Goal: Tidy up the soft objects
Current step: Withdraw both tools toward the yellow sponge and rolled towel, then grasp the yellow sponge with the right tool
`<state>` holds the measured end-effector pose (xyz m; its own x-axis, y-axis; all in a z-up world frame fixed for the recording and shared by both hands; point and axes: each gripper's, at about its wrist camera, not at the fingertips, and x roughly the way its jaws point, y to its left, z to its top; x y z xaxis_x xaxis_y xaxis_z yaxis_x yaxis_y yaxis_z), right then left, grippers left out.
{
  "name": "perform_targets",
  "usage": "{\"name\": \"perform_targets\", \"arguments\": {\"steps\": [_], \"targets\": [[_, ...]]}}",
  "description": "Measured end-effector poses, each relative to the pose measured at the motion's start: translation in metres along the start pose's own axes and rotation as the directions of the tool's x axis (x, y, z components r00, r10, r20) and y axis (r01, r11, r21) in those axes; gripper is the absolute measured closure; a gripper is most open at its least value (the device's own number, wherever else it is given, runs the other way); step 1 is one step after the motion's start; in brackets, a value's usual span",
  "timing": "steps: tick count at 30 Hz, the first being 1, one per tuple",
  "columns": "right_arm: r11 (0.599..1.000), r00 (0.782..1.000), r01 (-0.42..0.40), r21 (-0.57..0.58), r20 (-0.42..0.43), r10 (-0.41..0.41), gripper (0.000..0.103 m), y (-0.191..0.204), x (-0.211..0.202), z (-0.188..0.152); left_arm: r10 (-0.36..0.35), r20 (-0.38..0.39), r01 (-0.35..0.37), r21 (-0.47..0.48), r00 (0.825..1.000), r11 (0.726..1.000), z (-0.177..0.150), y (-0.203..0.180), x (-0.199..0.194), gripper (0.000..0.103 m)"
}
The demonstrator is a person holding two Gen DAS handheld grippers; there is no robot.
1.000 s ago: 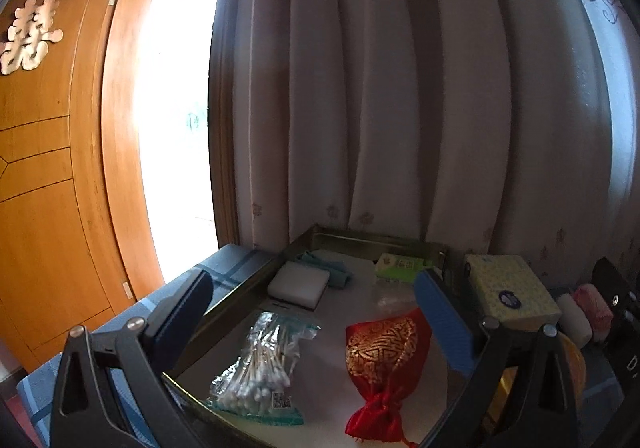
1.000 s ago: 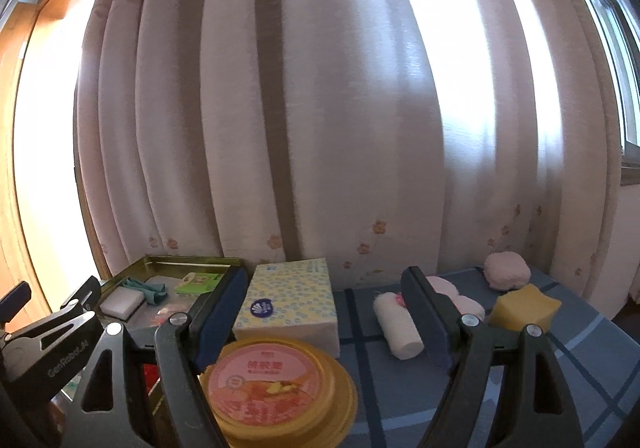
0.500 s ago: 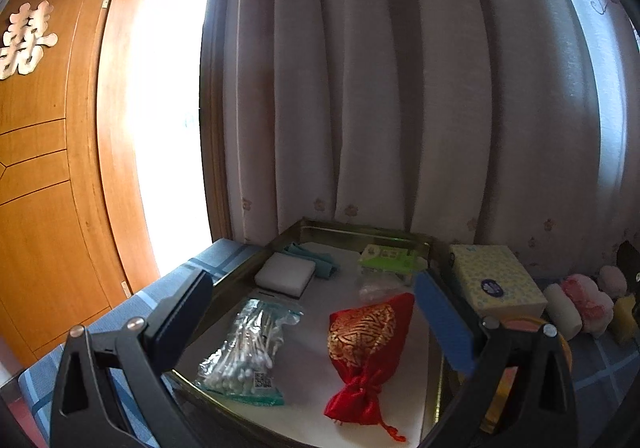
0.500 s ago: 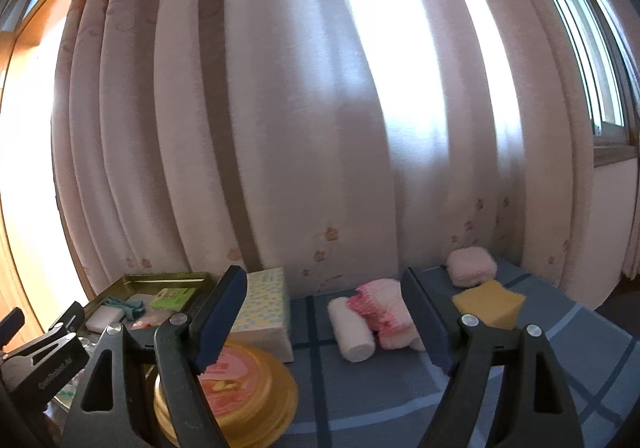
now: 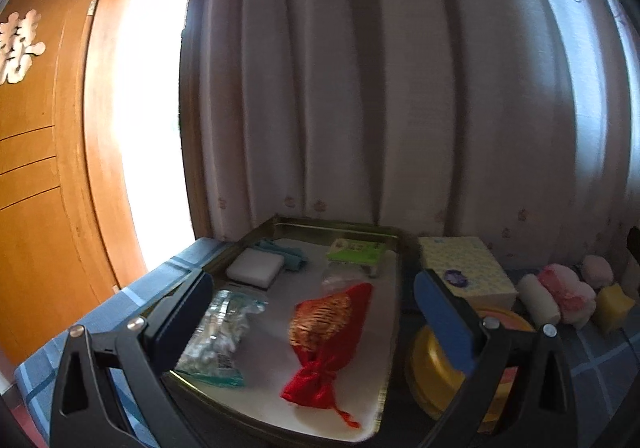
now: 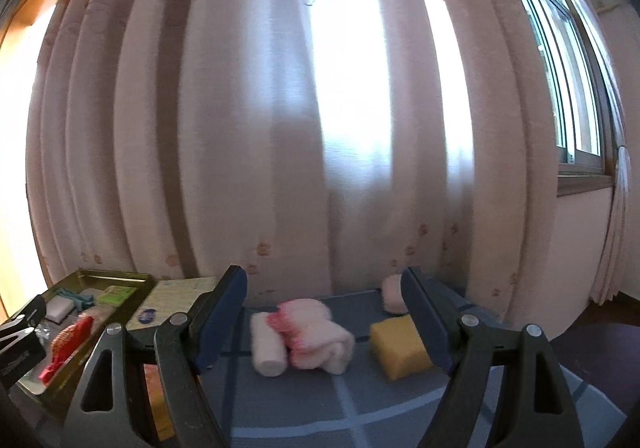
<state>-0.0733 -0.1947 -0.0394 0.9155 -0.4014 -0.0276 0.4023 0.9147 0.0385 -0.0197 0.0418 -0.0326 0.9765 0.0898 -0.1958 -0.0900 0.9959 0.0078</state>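
My left gripper (image 5: pixel 316 318) is open and empty above a metal tray (image 5: pixel 340 225). The tray holds a red pouch (image 5: pixel 326 332), a bag of cotton swabs (image 5: pixel 218 336), a white sponge (image 5: pixel 255 272) and a green packet (image 5: pixel 356 251). My right gripper (image 6: pixel 324 322) is open and empty, facing a white roll (image 6: pixel 267 344), a pink-and-white towel (image 6: pixel 316 334), a yellow sponge (image 6: pixel 398 344) and a pink puff (image 6: pixel 392 290) on the blue checked cloth (image 6: pixel 348 400).
A tissue box (image 5: pixel 466 270) and a yellow round tin (image 5: pixel 436 380) stand right of the tray. Curtains (image 6: pixel 320 128) hang close behind everything. A wooden door (image 5: pixel 36 168) is at the left. The left gripper shows at the right wrist view's left edge (image 6: pixel 20 340).
The right gripper has swung right, from the tin and tissue box to the towels and sponge. The left view has shifted slightly, bringing the soft items at the right into sight.
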Motion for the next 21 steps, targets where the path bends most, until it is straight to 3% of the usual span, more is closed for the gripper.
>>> {"name": "perform_targets", "arguments": {"steps": [12, 21], "targets": [[0.992, 0.992, 0.122, -0.025, -0.02, -0.122, 0.022, -0.068, 0.002, 0.004, -0.075, -0.002, 0.075, 0.018, 0.997, 0.997, -0.004, -0.035, -0.013, 0.001], [0.978, 0.972, 0.206, 0.028, -0.117, -0.202, 0.022, -0.129, 0.019, 0.005, -0.179, -0.01, 0.18, 0.053, 0.984, 0.982, -0.005, -0.073, -0.027, 0.001]]}}
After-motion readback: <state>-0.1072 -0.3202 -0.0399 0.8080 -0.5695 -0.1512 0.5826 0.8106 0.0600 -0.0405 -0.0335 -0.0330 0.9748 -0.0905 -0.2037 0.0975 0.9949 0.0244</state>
